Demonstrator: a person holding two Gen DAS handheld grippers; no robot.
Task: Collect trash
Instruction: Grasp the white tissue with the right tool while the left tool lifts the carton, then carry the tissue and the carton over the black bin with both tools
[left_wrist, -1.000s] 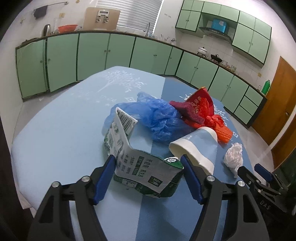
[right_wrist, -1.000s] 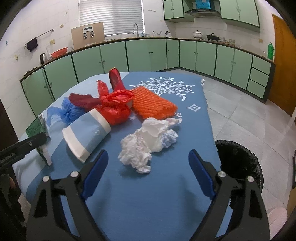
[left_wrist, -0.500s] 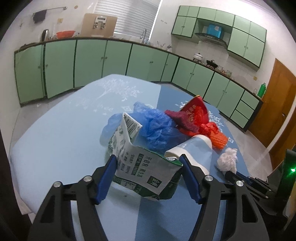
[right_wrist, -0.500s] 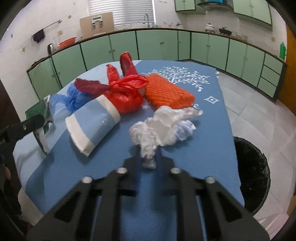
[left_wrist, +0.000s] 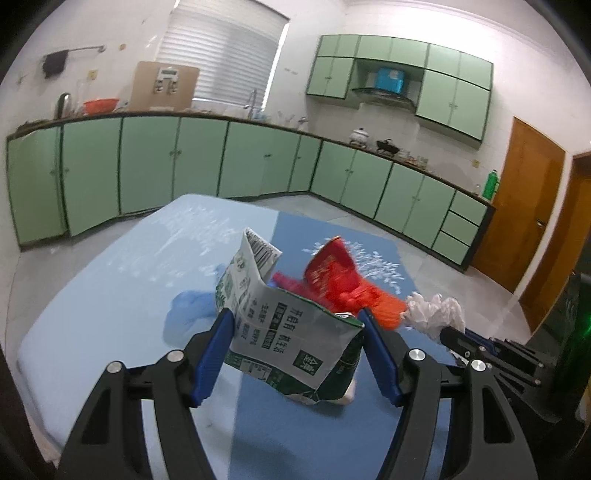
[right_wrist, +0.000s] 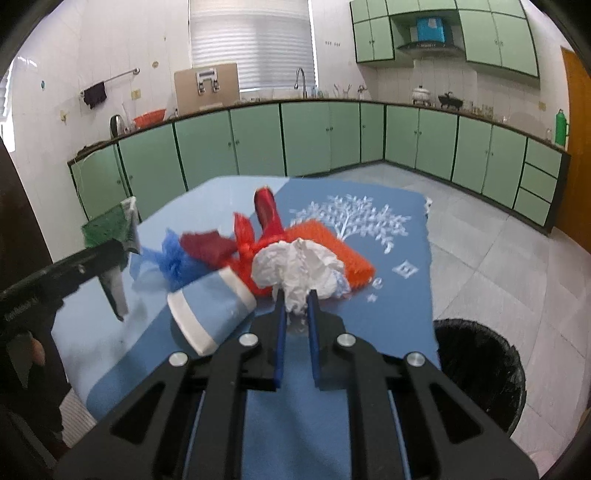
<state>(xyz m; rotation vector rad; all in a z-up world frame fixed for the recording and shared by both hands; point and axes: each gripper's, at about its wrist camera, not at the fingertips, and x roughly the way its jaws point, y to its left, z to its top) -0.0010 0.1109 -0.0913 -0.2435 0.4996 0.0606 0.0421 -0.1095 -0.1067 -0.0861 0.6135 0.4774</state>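
Note:
My left gripper (left_wrist: 295, 317) is shut on a crumpled green-and-white milk carton (left_wrist: 284, 332) and holds it above the blue table (left_wrist: 110, 314). The carton also shows in the right wrist view (right_wrist: 110, 225). My right gripper (right_wrist: 296, 295) is shut on a wad of white tissue (right_wrist: 299, 269), lifted off the table; the wad also shows in the left wrist view (left_wrist: 432, 310). Left on the table are a blue-and-white paper cup (right_wrist: 210, 306) on its side, a red plastic bag (right_wrist: 247, 240), a blue plastic bag (right_wrist: 173, 262), an orange mesh pad (right_wrist: 332, 247) and a red packet (right_wrist: 266, 210).
A black-lined trash bin (right_wrist: 480, 369) stands on the tiled floor right of the table's edge. Green kitchen cabinets (right_wrist: 314, 136) line the walls behind. A wooden door (left_wrist: 524, 206) is at the far right.
My left gripper lifted the milk carton off the table. My right gripper closed on the white tissue wad and raised it.

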